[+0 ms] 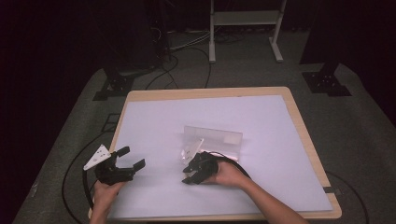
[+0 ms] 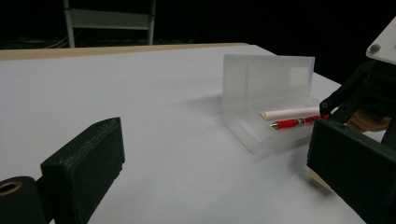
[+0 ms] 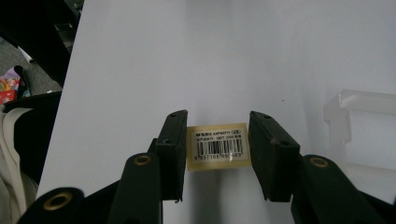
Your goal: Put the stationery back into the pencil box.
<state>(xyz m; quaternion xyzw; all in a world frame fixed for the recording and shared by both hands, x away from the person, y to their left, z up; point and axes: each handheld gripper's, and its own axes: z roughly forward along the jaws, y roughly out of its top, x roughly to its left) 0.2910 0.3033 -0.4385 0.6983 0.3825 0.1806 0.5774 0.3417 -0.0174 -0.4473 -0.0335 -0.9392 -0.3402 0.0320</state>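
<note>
Two grippers rest in your hands over a white-covered table point(image 1: 280, 121). Your right gripper point(image 3: 217, 156) clasps a small cream barcode label point(image 3: 218, 146) between its jaws, just beside an open translucent pencil case point(image 2: 266, 100) holding a red pen point(image 2: 294, 123) and a white pen point(image 2: 289, 113). Your left gripper point(image 1: 131, 158) hovers apart, jaws spread around nothing.

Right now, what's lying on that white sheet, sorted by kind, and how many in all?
Clear plastic pencil case, lid open: 1
Pens in the case, one white pen and one red pen: 2
Small cream block with a barcode label, between the right hand-held gripper jaws: 1
Total: 4
</note>
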